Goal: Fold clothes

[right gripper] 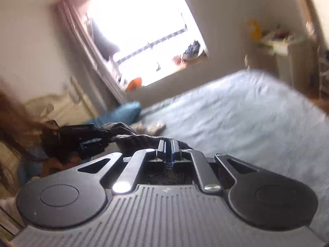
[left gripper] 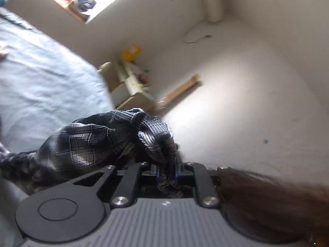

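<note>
A dark plaid garment [left gripper: 92, 144] hangs bunched in the air above the blue bed. My left gripper [left gripper: 166, 171] is shut on a fold of it; cloth fills the gap between the fingers. In the right wrist view my right gripper [right gripper: 168, 149] is shut on another edge of the same dark garment [right gripper: 133, 139], which stretches left toward the left gripper's black body [right gripper: 82, 138]. Both grippers hold the garment raised off the bed.
The bed with a light blue sheet [left gripper: 41, 82] [right gripper: 236, 113] lies below. A blue pillow [right gripper: 121, 113] sits by the headboard. A shelf unit with clutter [left gripper: 131, 82] and a bright window [right gripper: 141, 30] are behind. The person's brown hair [left gripper: 267, 195] hangs near the left gripper.
</note>
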The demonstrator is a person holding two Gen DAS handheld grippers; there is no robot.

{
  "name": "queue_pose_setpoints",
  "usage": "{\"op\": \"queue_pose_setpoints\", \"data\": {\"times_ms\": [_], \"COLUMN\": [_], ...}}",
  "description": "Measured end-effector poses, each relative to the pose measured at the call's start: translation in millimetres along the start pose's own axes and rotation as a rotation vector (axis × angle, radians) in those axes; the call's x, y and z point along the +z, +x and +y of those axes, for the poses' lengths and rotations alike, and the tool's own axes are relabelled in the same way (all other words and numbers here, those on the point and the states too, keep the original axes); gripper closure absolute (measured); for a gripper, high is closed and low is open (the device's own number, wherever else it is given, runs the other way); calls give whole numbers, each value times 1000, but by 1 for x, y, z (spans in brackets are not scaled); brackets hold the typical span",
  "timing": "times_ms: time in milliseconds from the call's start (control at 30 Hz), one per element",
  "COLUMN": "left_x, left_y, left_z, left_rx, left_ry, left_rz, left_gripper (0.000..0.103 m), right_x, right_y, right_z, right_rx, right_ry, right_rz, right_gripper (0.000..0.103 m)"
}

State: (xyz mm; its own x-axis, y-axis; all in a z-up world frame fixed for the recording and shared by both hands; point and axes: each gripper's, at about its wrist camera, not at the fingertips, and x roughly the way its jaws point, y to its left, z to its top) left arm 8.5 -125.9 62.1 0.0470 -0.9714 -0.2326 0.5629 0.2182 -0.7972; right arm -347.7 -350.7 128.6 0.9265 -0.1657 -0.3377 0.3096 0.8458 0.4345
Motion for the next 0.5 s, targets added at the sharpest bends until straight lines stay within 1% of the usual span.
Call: {"op": "queue_pose_setpoints", "data": {"times_ms": [67, 100, 167, 233, 300, 367, 433, 467, 500], "left_x": [-1, -6, -17, -37, -59, -86, -114, -125, -137], "left_y": [-2, -5, -11, -20, -30, -40, -54, -63, -73], "left_z": [-5, 11, 46, 109, 176, 243, 309, 343, 375], "left_rx": [-36, -7, 54, 180, 316, 470, 624, 693, 761], "left_ry": [11, -5, -38, -101, -171, -226, -269, -302, -335], "left_rz": [-1, 14, 45, 102, 163, 212, 258, 282, 305], "left_gripper": [90, 90, 90, 90, 90, 90, 89, 87, 86], "right_x": [9, 11, 0, -29, -70, -133, -193, -223, -253], "right_y": [-29, -40, -44, -22, 14, 69, 114, 134, 154], "right_z": [24, 35, 55, 68, 69, 66, 61, 60, 60], "right_rx": [-24, -32, -31, -30, 3, 45, 74, 89, 104], "right_ry": [-41, -64, -100, -137, -106, -38, 11, 26, 41], "right_rz": [-56, -71, -45, 44, 166, 309, 451, 511, 570], "right_gripper": [100, 100, 100, 100, 100, 100, 101, 103, 103]}}
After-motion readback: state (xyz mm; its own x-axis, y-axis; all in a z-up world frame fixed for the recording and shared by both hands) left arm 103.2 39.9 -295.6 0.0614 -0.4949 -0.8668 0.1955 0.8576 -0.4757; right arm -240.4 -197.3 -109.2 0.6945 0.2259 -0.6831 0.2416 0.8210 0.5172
